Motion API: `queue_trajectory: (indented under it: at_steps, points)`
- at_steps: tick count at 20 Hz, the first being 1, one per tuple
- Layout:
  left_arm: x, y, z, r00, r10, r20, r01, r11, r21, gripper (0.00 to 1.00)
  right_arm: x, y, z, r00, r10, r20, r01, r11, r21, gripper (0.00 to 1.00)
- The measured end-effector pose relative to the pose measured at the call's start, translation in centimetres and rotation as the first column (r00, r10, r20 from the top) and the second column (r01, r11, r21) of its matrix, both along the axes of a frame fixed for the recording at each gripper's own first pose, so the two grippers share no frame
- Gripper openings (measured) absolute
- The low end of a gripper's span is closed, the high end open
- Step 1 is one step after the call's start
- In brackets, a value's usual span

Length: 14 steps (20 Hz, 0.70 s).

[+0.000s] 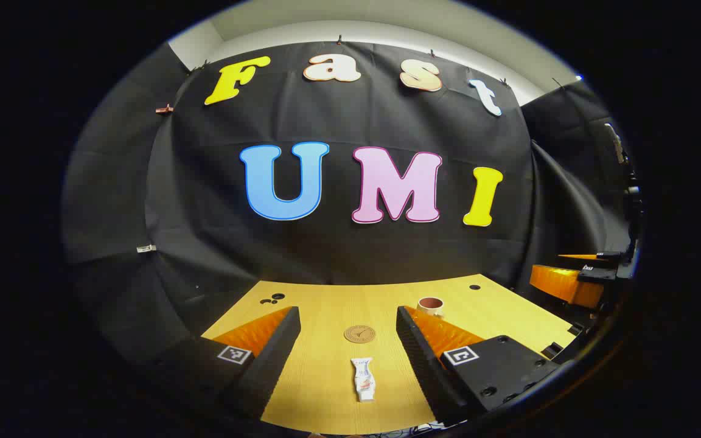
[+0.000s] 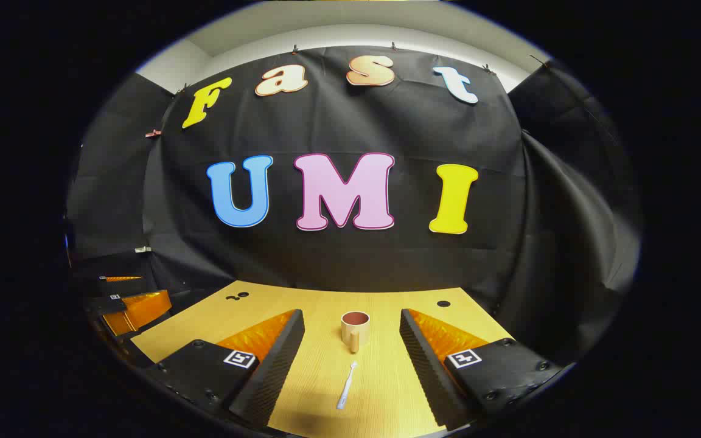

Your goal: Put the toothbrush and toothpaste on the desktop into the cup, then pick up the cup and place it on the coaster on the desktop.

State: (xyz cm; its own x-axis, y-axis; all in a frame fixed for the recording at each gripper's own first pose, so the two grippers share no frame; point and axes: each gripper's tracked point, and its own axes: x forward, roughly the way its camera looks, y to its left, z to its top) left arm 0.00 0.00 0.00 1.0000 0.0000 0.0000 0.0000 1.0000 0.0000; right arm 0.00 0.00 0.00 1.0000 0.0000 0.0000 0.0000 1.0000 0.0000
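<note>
A white toothpaste tube [image 1: 363, 379] lies on the wooden desktop [image 1: 326, 377], between the spread fingers of my open left gripper [image 1: 347, 322]. Beyond it rests a round brown coaster [image 1: 359, 334]. A beige cup [image 1: 430, 305] with a dark inside stands farther back on the right, partly behind my right finger. In the right gripper view the same cup [image 2: 355, 328] stands upright with its handle toward me, and a white toothbrush [image 2: 347, 385] lies on the desktop [image 2: 381, 377] in front of it. My right gripper [image 2: 350, 325] is open above the near edge, with both things in the gap ahead of its fingers.
The black cloth wall closes the desk at the back and sides. Small dark holes [image 1: 272, 298] mark the far left of the desktop, and one hole [image 2: 443, 303] the far right. The right gripper [image 1: 575, 277] shows at the right edge; the left gripper [image 2: 131, 304] shows at the left edge.
</note>
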Motion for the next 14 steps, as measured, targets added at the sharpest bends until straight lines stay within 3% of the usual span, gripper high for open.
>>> queue_trajectory:
  at_steps: [14]
  points:
    - [1.8,0.1,-0.8,0.999,0.004,-0.032,-0.003,1.000,0.025,0.99,2.7,0.9,-1.2,0.999,0.034,-0.033,-0.033,0.999,0.019,0.97]
